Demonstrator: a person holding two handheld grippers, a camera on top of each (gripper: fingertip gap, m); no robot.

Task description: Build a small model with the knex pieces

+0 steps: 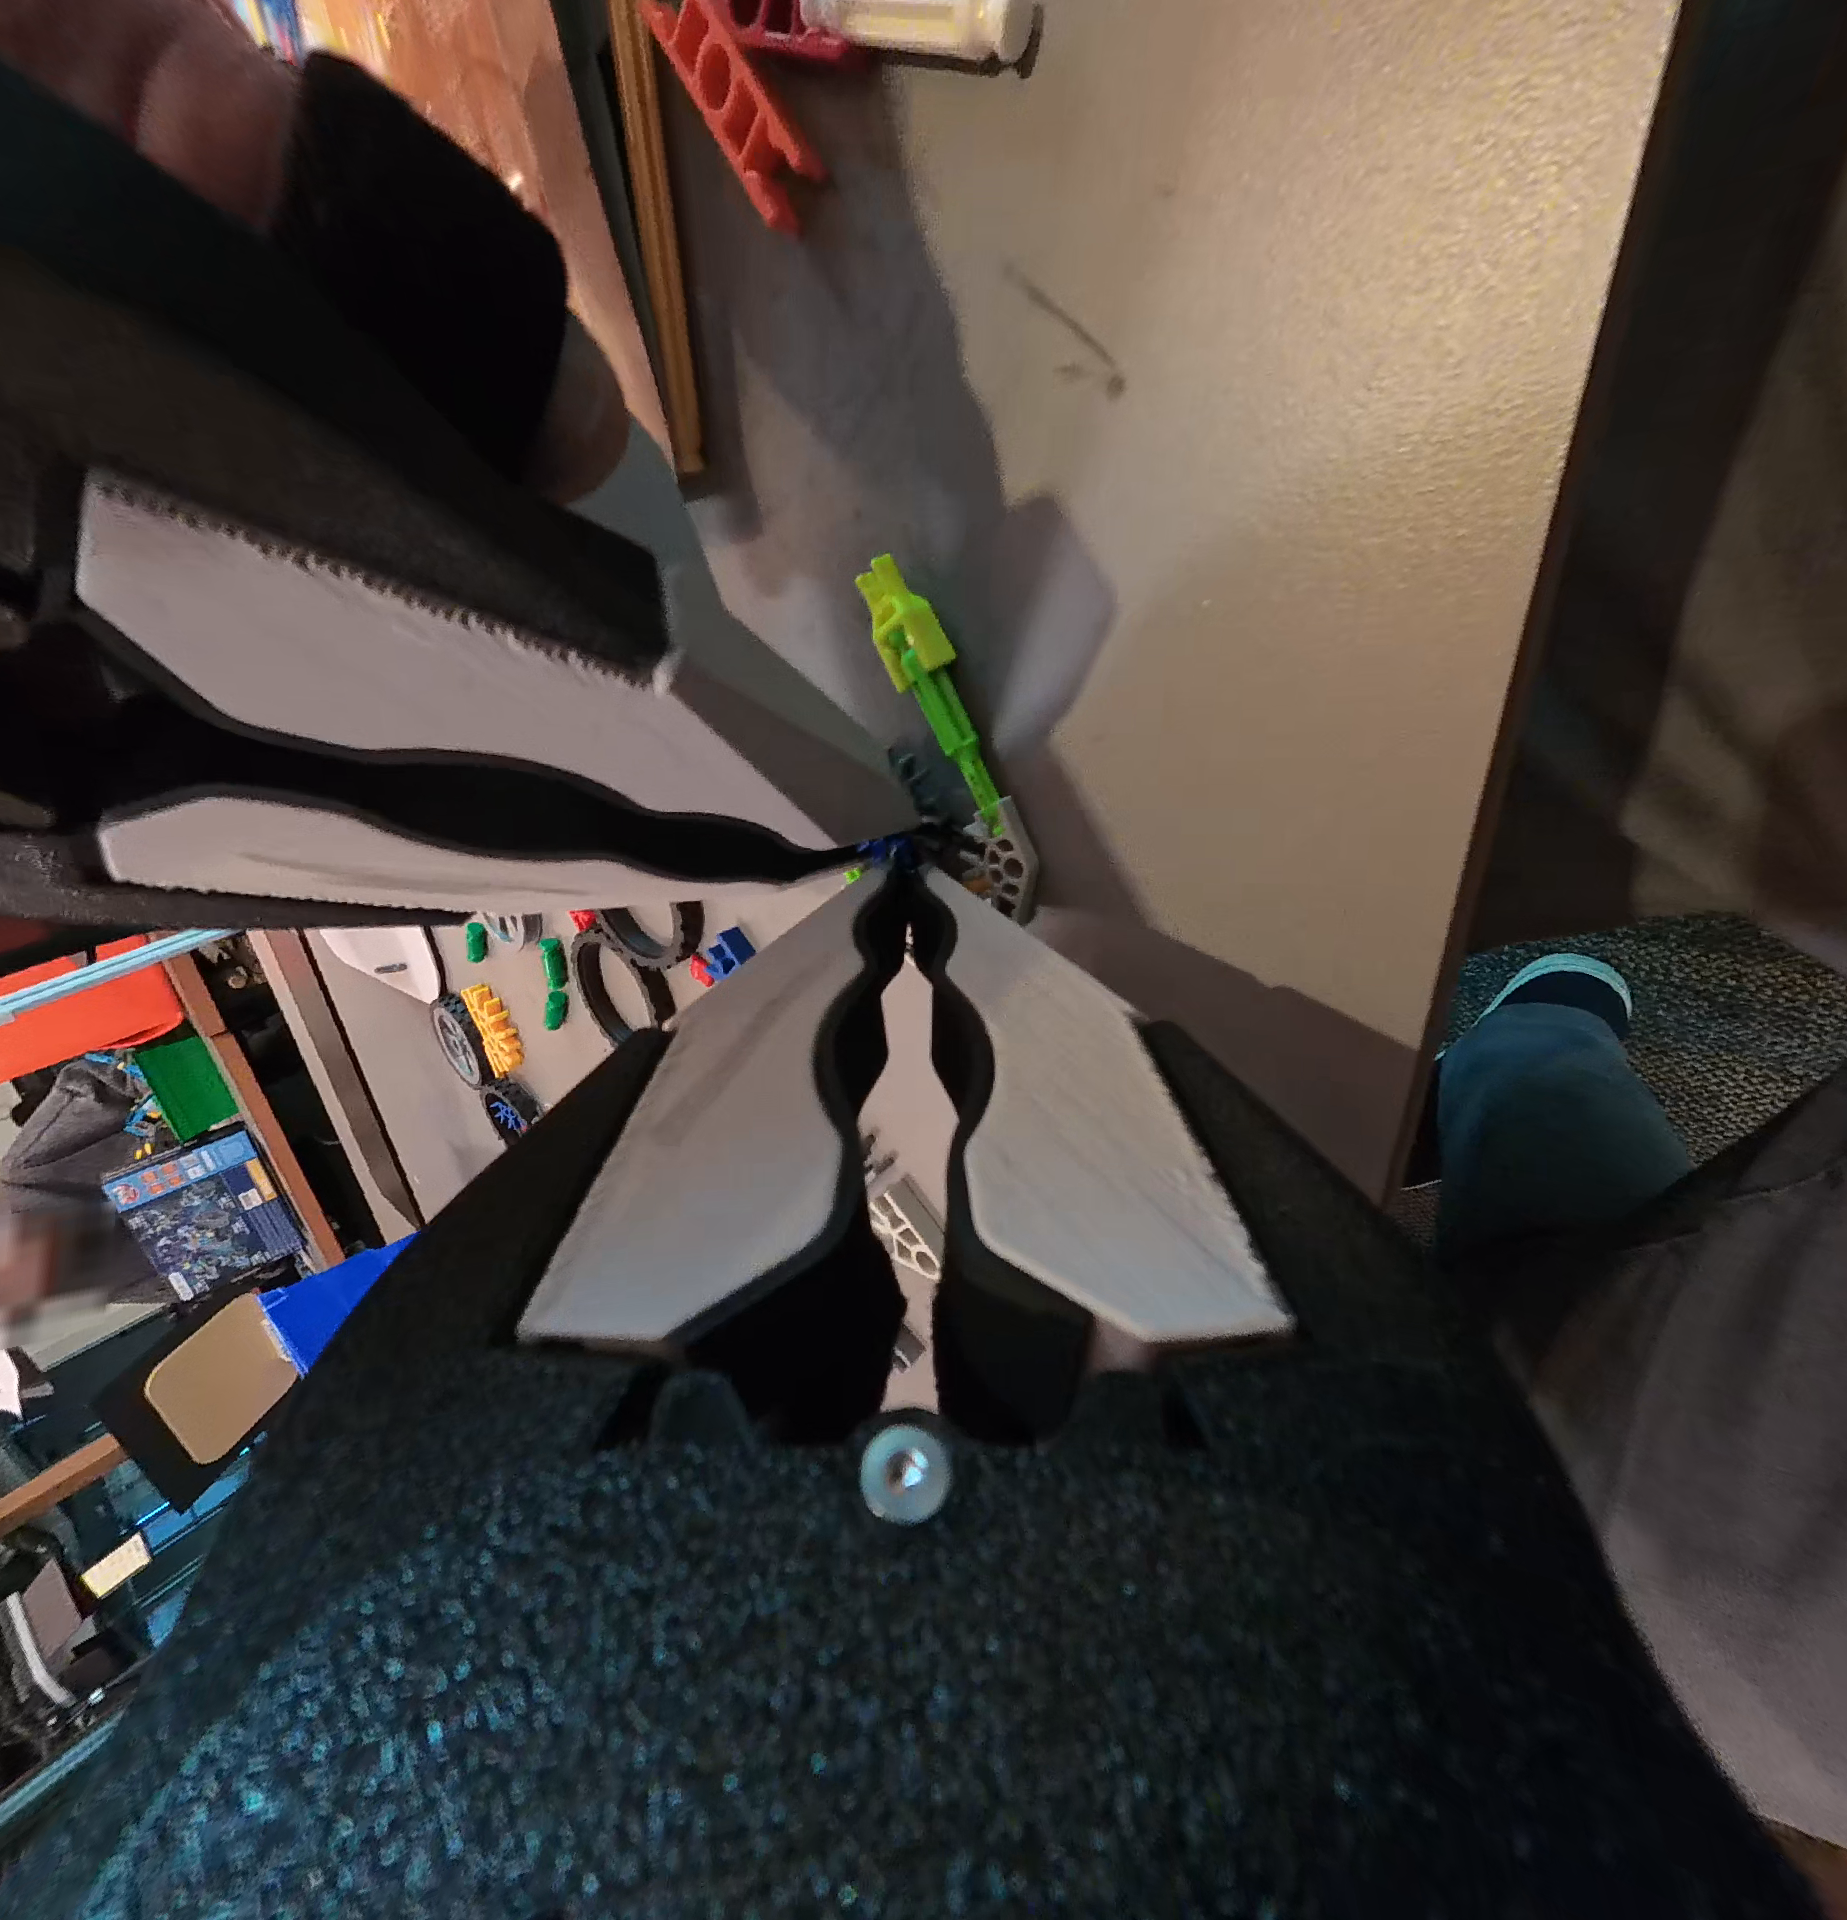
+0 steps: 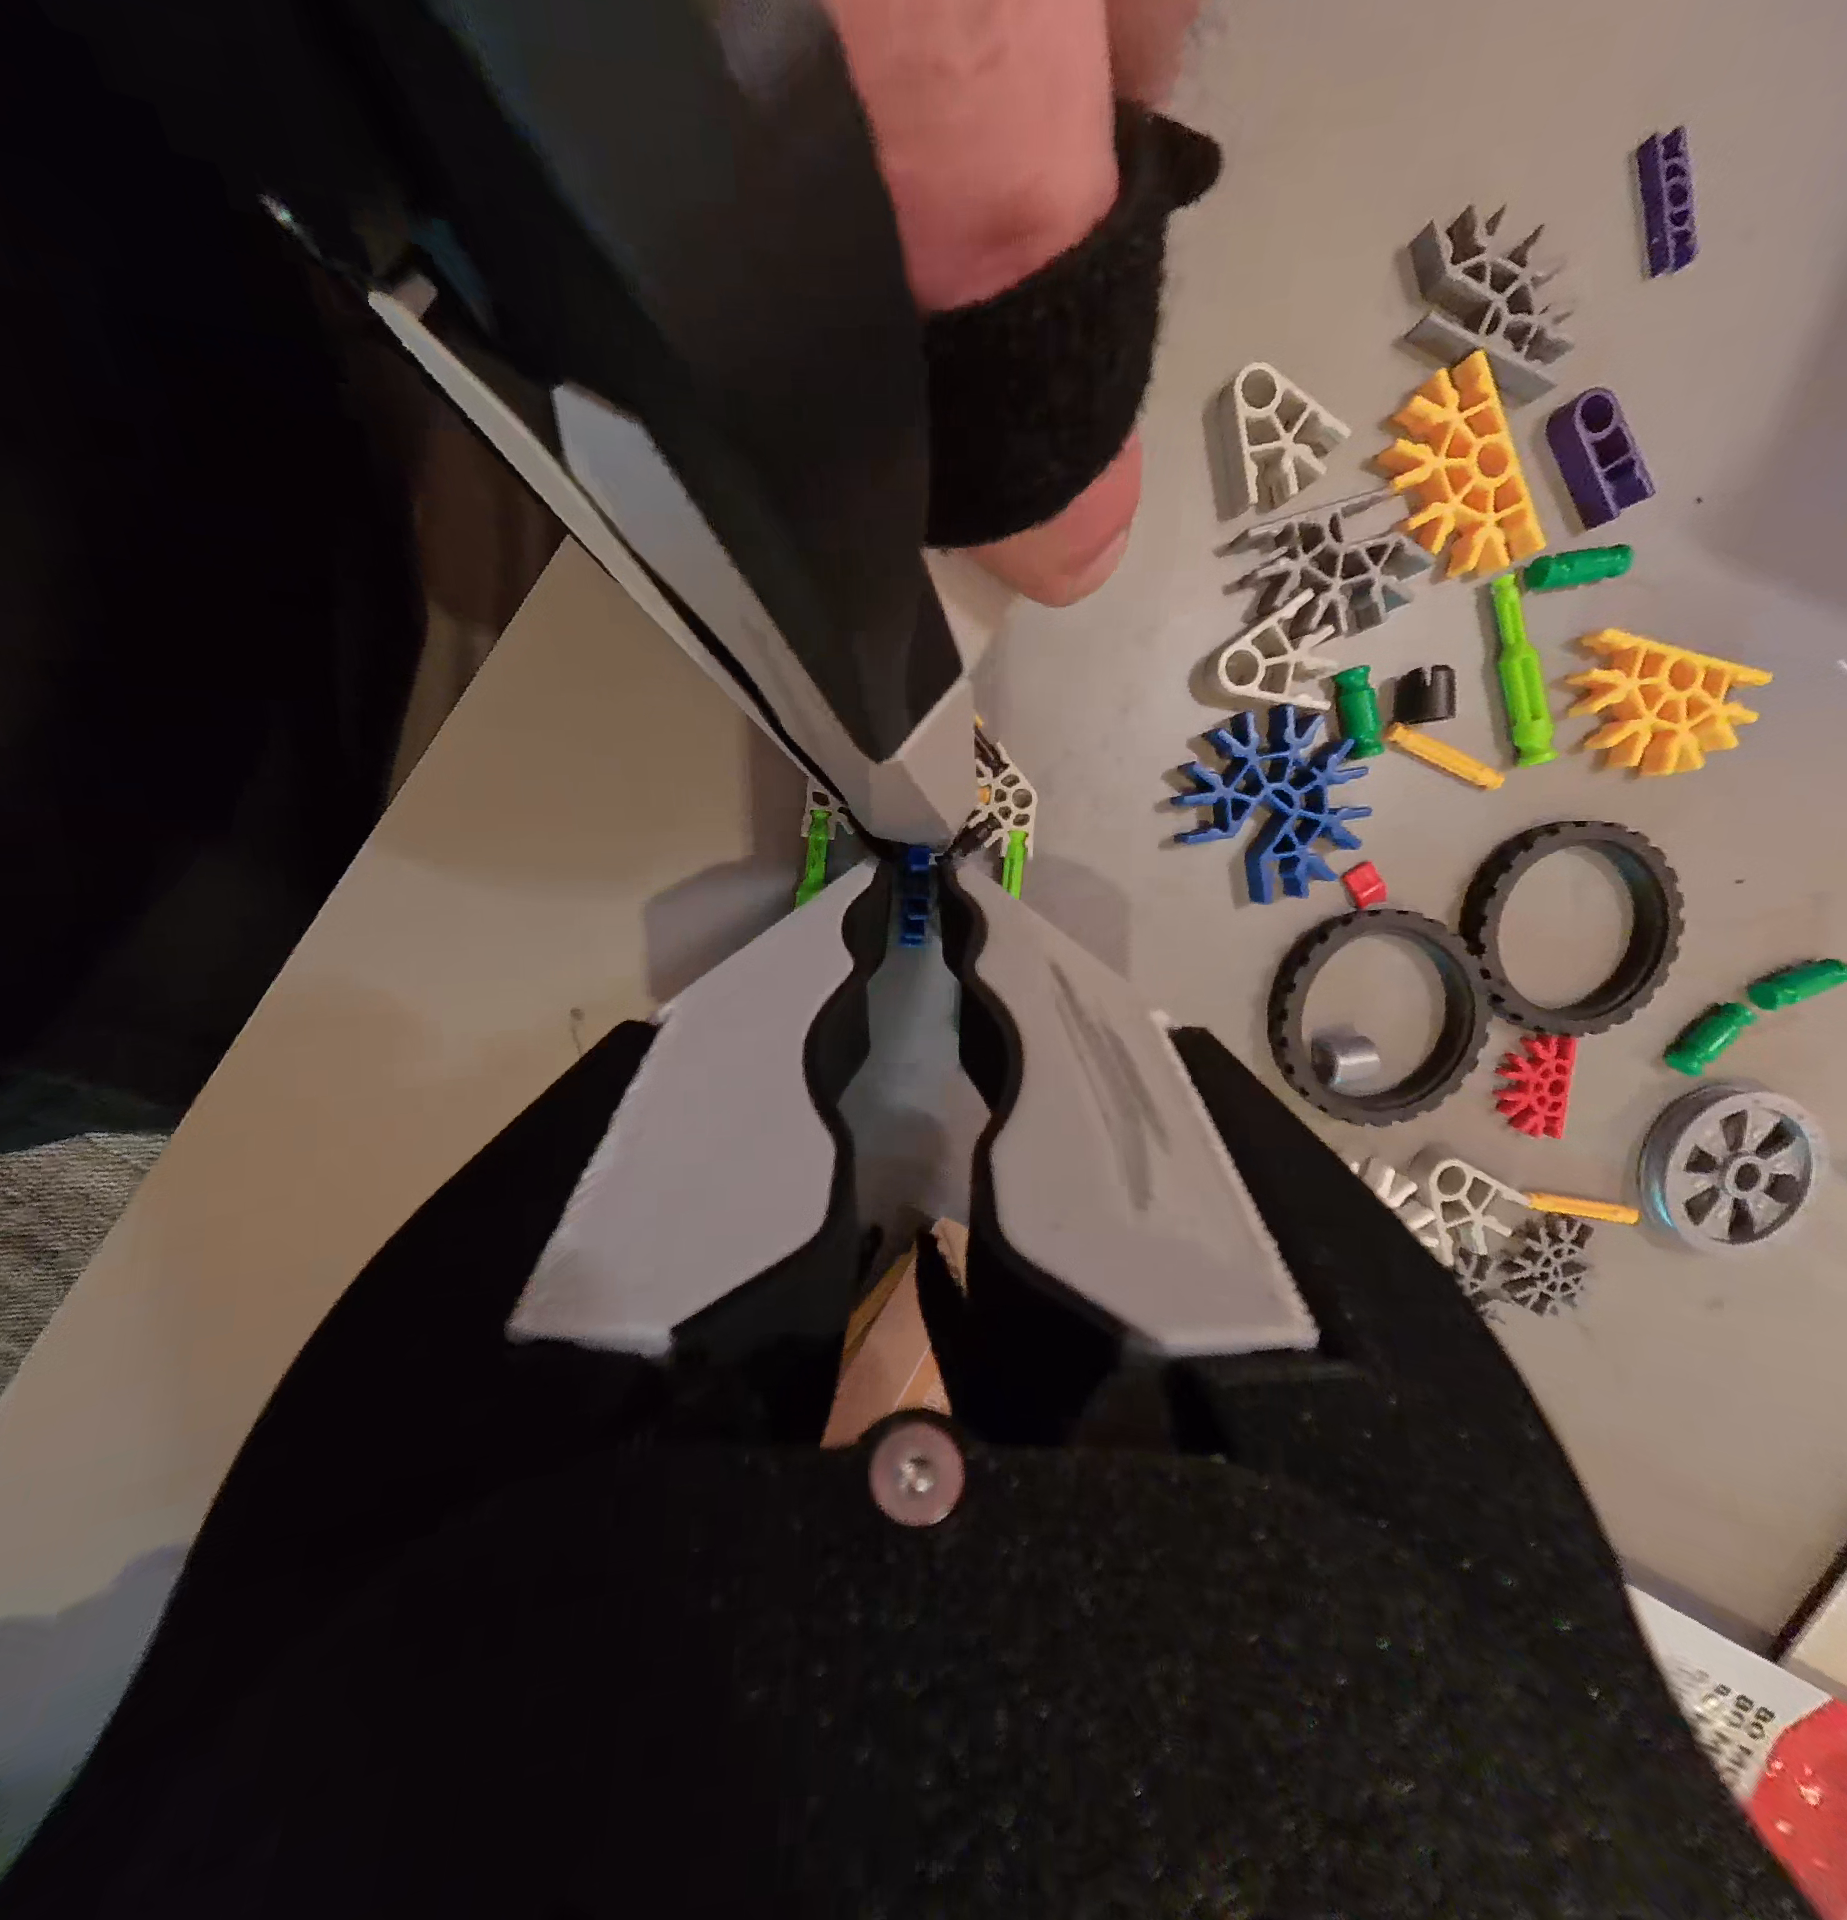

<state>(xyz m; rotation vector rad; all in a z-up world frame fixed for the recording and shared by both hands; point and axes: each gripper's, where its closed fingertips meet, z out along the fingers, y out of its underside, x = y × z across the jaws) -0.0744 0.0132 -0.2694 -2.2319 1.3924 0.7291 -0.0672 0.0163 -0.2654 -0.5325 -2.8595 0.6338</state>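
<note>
- Left wrist view: the left gripper [image 1: 903,868] had its jaws drawn nearly together at the tips, pinching a small assembly [image 1: 986,831] of grey connector and lime-green rods, probably to steady it for the other tool
- The right gripper [image 1: 857,847] came in from the left of the assembly, its jaws closed to a thin line on a small blue piece [image 1: 891,852] at the same spot
- The table edge [image 1: 1542,665] ran well to the right of the assembly, with bare tabletop between them; a red beam [image 1: 737,114] lay far beyond it
- Right wrist view: the right gripper [image 2: 914,883] stood narrow, clamped on the blue piece [image 2: 914,896], while the left gripper [image 2: 893,821] met it tip to tip from above
- The assembly [image 2: 1007,805] sat just behind the tips, near the table's left edge
- Right of the assembly lay loose parts: a blue snowflake connector [image 2: 1272,800], two black tyres [image 2: 1470,987], yellow fan connectors [image 2: 1464,462], leaving little room that side
</note>
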